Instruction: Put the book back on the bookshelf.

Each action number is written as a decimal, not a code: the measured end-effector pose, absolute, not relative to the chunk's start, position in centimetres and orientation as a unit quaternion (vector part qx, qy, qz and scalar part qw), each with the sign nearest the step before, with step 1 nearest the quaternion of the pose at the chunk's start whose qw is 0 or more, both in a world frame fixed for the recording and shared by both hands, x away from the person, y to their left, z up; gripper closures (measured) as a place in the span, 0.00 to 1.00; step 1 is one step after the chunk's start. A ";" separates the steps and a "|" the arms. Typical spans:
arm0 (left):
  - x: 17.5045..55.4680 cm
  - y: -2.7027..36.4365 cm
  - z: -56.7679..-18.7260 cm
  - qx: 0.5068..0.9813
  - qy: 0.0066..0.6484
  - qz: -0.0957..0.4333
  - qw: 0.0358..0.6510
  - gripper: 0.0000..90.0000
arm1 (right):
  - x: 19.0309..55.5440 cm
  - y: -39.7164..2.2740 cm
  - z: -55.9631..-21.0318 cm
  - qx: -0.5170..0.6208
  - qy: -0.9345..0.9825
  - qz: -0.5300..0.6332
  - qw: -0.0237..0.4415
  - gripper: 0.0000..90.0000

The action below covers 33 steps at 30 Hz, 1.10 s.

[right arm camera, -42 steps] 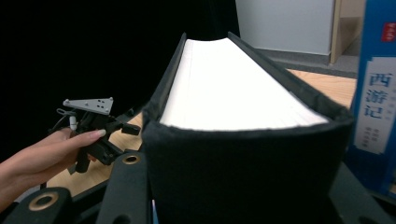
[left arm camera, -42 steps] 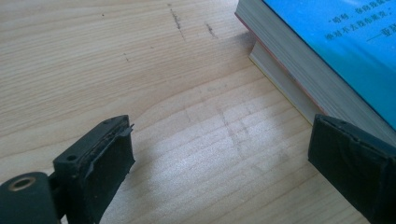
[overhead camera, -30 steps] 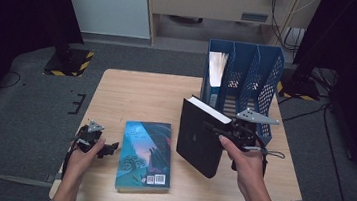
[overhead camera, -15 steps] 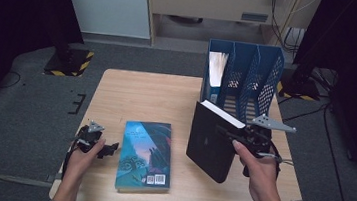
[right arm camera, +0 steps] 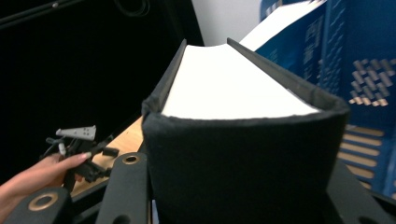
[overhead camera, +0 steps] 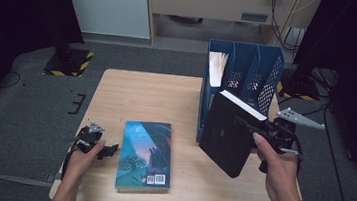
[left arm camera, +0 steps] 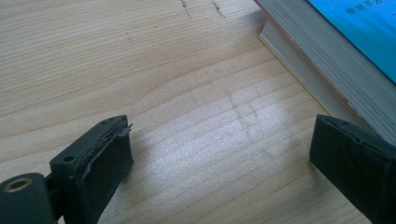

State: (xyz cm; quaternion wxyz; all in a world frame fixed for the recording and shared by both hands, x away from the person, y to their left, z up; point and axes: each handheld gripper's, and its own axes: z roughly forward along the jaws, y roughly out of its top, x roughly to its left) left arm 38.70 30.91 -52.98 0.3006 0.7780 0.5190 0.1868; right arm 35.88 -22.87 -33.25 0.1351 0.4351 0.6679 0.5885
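The black book (overhead camera: 226, 135) was clamped, tilted, in the right gripper (overhead camera: 249, 125) beside the blue file rack (overhead camera: 265, 69); the left gripper (overhead camera: 106, 149) was held wide open, empty, near the teal book (overhead camera: 144, 155).

**Free room and obstacles on the bench**

Bare wood across the far left of the light wooden bench (overhead camera: 136, 96). Nearer, blocked by the flat teal paperback book (overhead camera: 144, 155). At right, crowded by the blue mesh three-slot file rack (overhead camera: 241, 82) and the tilted black hardcover book (overhead camera: 228, 133) before it.
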 end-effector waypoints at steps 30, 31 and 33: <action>38.6 31.0 -53.0 0.782 0.514 0.189 0.298 0.04 | 41.4 -28.4 -30.9 0.520 0.607 0.574 0.178 0.59; 38.6 31.0 -53.0 0.783 0.513 0.189 0.297 0.04 | 41.6 -28.5 -31.1 0.524 0.605 0.574 0.176 0.59; 38.6 30.9 -53.1 0.782 0.514 0.189 0.298 0.04 | 42.1 -28.6 -31.3 0.529 0.603 0.572 0.173 0.59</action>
